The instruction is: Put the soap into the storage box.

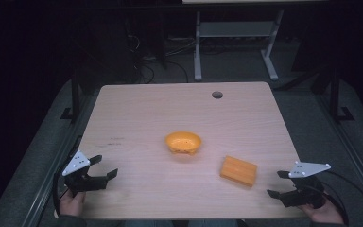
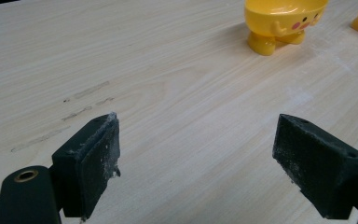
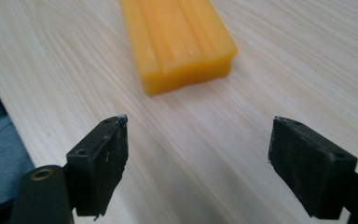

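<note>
A yellow-orange bowl (image 1: pixel 183 142) with small feet and a painted face stands near the middle of the wooden table (image 1: pixel 160 109). An orange ridged block (image 1: pixel 238 170) lies flat to its right, nearer the front. My left gripper (image 1: pixel 103 167) is open at the front left, empty, pointing across bare wood toward the bowl (image 2: pixel 283 18). My right gripper (image 1: pixel 277 183) is open at the front right, empty, a short way from the block (image 3: pixel 177 39), which lies just beyond its jaws.
A round cable hole (image 1: pixel 217 94) sits near the table's far edge. Dark scuff marks (image 2: pixel 81 100) streak the wood ahead of the left gripper. Beyond the table stands a white desk frame (image 1: pixel 234 38) on a grey floor.
</note>
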`<state>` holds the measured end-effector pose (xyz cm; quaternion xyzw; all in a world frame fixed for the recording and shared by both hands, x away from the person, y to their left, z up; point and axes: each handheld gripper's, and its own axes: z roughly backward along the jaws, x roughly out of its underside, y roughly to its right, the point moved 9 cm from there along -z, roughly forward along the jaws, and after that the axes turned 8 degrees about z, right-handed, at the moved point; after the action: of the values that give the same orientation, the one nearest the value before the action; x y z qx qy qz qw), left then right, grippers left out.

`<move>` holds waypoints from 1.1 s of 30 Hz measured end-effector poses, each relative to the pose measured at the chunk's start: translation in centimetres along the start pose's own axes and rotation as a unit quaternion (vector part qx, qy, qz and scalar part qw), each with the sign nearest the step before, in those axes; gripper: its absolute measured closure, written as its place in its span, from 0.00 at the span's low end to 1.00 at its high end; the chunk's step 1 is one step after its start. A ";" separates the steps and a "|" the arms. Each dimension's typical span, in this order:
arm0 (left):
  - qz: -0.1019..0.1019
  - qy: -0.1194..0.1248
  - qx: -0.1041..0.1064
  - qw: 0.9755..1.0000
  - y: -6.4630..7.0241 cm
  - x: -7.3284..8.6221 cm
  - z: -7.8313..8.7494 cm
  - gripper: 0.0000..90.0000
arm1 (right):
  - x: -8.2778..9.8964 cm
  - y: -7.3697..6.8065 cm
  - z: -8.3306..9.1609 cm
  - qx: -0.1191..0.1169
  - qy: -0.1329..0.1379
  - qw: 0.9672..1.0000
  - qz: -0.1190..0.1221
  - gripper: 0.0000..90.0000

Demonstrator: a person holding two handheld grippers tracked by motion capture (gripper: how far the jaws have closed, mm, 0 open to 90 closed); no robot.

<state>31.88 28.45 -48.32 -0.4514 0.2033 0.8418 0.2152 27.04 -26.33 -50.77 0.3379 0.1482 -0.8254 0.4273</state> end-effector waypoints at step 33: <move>-0.001 0.007 0.006 1.000 0.1 -0.2 0.2 0.16 | -6.0 0.0 -0.5 -0.026 -0.027 0.998 0.056 0.18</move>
<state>31.83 28.40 -48.01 -0.4560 0.2094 0.8373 0.2170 29.67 -22.46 -47.03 0.3120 0.1391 -0.8049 0.4853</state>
